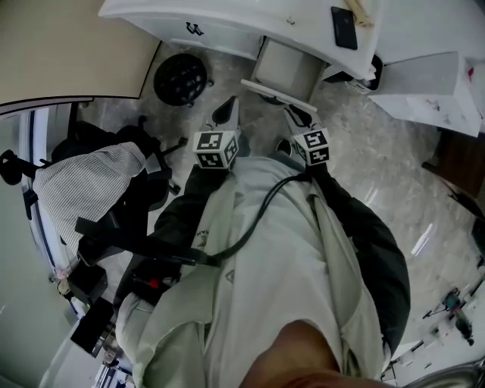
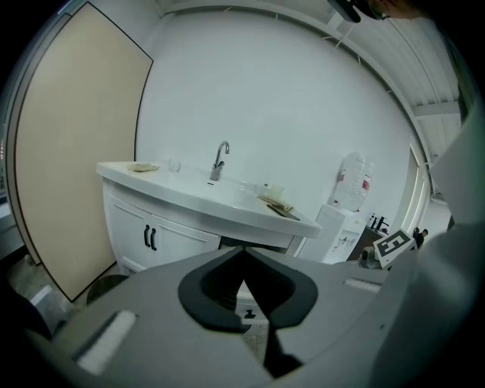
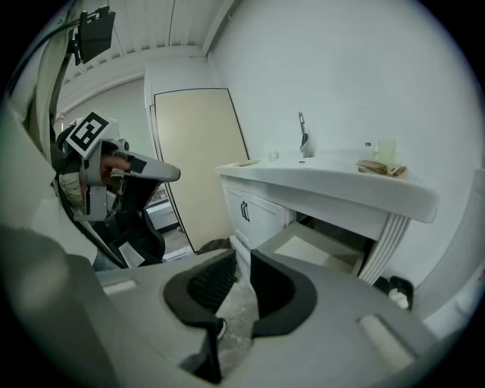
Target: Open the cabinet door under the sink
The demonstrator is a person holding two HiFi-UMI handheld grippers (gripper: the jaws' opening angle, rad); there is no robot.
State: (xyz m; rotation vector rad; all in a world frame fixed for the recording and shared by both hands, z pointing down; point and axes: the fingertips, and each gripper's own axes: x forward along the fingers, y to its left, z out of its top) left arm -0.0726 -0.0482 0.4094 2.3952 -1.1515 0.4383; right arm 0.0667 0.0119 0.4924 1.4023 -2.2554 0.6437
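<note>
The white sink vanity stands ahead of me. Under the basin one cabinet door stands swung out, its pale inner face showing beside a dark opening. To its left are two closed doors with black handles. My left gripper hangs in the air short of the vanity, holding nothing, its jaw tips touching. Beside it, also short of the open door, my right gripper has a narrow gap between its jaws, with only floor seen through it.
A round black object sits on the floor left of the vanity. A phone lies on the counter near the faucet. An office chair with striped cloth stands at the left, a white box at the right.
</note>
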